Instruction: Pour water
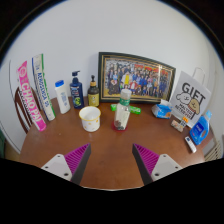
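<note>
Wooden table [100, 150], clear bottle [122, 112] standing upright beside white cup [90, 119], fingers [77, 158] open, empty, well short of both.

Cup [90, 119] on table [110, 160], ahead of left finger. Clear bottle [122, 110] just right of cup. Framed picture [136, 77] behind both, against wall. Bottles [77, 92] left of picture; gift sign [188, 100] right.

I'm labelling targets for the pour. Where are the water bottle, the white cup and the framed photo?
water bottle [122, 112]: gripper view, middle of its clear body.
white cup [90, 120]: gripper view, its front wall.
framed photo [135, 77]: gripper view, centre of the picture.
</note>
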The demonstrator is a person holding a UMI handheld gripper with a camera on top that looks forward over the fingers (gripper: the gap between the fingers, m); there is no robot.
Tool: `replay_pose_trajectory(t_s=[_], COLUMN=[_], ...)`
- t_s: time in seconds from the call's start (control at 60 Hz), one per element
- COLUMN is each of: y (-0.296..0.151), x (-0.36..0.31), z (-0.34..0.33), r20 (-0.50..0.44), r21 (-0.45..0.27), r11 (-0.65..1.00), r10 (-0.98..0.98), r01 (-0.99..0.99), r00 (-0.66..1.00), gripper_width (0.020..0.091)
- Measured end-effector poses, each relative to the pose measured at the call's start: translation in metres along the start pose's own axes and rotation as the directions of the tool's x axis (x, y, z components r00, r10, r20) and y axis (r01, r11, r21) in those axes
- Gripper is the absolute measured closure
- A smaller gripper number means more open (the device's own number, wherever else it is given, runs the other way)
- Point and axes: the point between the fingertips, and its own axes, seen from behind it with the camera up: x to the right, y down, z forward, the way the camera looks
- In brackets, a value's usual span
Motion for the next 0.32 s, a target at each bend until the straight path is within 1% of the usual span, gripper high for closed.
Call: replay_pose_trajectory(t_s=[0.083,0.317], y=[0.007,0.019], x=[0.000,-0.005], z=[-0.013,-0.025], r20=[-0.026,-0.032], r21=[-0.002,-0.007], r11=[1.000,1.000], r10=[-0.008,-0.010], r01=[0.008,0.009], r00=[1.000,0.999], gripper_width=[0.0250,0.0252])
